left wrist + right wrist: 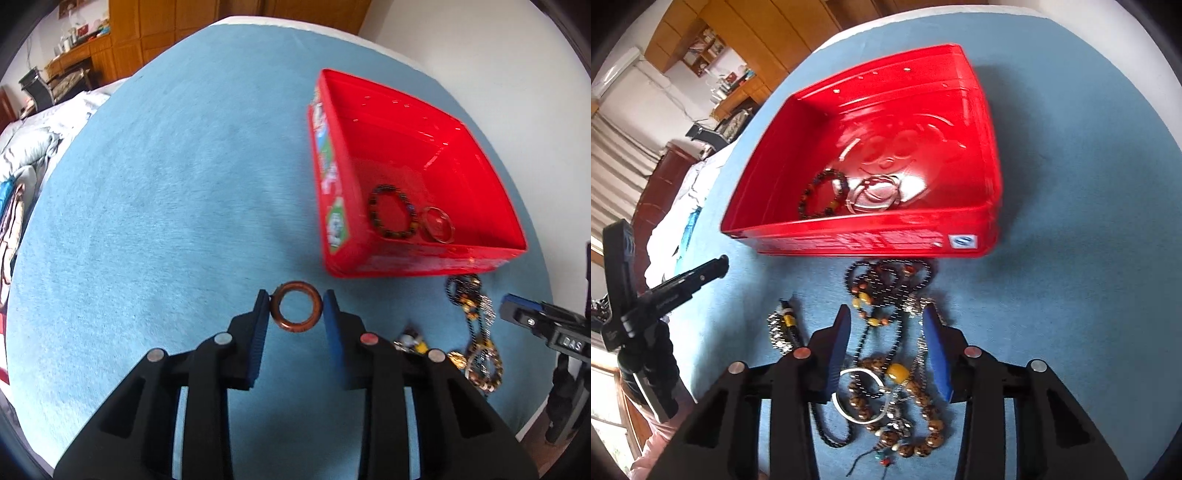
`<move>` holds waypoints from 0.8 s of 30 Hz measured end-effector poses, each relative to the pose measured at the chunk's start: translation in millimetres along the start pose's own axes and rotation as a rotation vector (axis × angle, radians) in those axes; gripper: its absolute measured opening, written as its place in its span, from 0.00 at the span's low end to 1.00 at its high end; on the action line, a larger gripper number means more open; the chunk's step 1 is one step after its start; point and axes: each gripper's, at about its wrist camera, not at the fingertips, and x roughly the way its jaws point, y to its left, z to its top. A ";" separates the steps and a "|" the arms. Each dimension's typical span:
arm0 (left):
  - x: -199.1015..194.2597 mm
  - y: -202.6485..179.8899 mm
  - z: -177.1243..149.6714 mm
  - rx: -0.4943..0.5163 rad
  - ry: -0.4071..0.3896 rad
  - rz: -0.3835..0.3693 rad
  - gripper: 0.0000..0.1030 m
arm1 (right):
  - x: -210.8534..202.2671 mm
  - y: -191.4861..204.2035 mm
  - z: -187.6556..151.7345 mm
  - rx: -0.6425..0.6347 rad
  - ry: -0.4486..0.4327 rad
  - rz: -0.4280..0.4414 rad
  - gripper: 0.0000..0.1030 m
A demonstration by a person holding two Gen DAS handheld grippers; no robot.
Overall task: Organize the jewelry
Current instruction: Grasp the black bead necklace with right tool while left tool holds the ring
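Left gripper (pixel 295 308) pinches brown ring (pixel 295 311) edge-on, near-left of red box (pixel 480 254); thin grip, could slip out before reaching it. Right gripper (pixel 888 332) half-open, holding nothing, over tangled bead necklaces (pixel 894 332); may snag several strands.

Two wrist fisheyes, steeply downward (close range), both sharing red box (pixel 424 155) (pixel 886 243), blue cloth (pixel 184 184) (pixel 1071 184)

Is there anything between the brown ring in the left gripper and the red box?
Nothing visible. The brown ring sits in the left gripper, with only bare blue cloth up to the red box; its wall has to be cleared.
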 end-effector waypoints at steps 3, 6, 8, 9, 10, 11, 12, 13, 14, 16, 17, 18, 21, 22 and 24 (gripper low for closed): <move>-5.1 -8.1 -5.2 0.015 -0.008 -0.018 0.27 | 6.9 9.6 1.0 -0.019 0.026 0.005 0.38; -7.3 -15.1 -10.2 0.031 -0.010 -0.032 0.28 | 16.8 14.2 3.7 -0.023 0.050 -0.020 0.38; -6.9 -16.1 -11.7 0.035 -0.009 -0.035 0.28 | 23.1 14.1 5.5 -0.019 0.067 -0.033 0.38; -6.5 -16.5 -13.2 0.037 -0.008 -0.036 0.28 | 27.0 13.7 6.7 -0.015 0.075 -0.046 0.38; -6.0 -16.8 -14.4 0.037 -0.007 -0.037 0.28 | 30.4 12.7 7.8 -0.011 0.081 -0.057 0.38; -5.9 -16.5 -15.1 0.037 -0.006 -0.037 0.28 | 33.7 11.4 8.6 -0.008 0.087 -0.066 0.38; -5.2 -16.5 -15.6 0.038 -0.006 -0.037 0.28 | 37.6 10.0 9.7 -0.004 0.095 -0.077 0.38; -4.6 -15.4 -15.8 0.039 -0.005 -0.038 0.28 | 41.7 8.5 10.6 -0.002 0.103 -0.084 0.38; -3.4 -12.8 -15.7 0.040 -0.005 -0.039 0.28 | 44.5 7.6 11.3 -0.002 0.107 -0.088 0.39; -1.5 -13.5 -15.3 0.040 -0.001 -0.040 0.28 | 47.3 9.1 12.4 -0.012 0.101 -0.099 0.40; -1.3 -13.3 -14.1 0.041 0.001 -0.041 0.28 | 47.9 10.2 12.7 -0.016 0.100 -0.102 0.41; 0.2 -14.2 -13.6 0.043 0.003 -0.042 0.27 | 49.4 11.7 13.7 -0.023 0.097 -0.109 0.42; 2.5 -18.3 -13.0 0.049 0.008 -0.051 0.28 | 53.3 19.0 14.5 -0.060 0.086 -0.140 0.44; 3.0 -19.1 -13.0 0.051 0.009 -0.053 0.28 | 53.5 20.7 15.2 -0.070 0.081 -0.152 0.40; 4.0 -21.0 -14.0 0.055 0.013 -0.057 0.28 | 52.8 22.8 13.0 -0.080 0.065 -0.172 0.31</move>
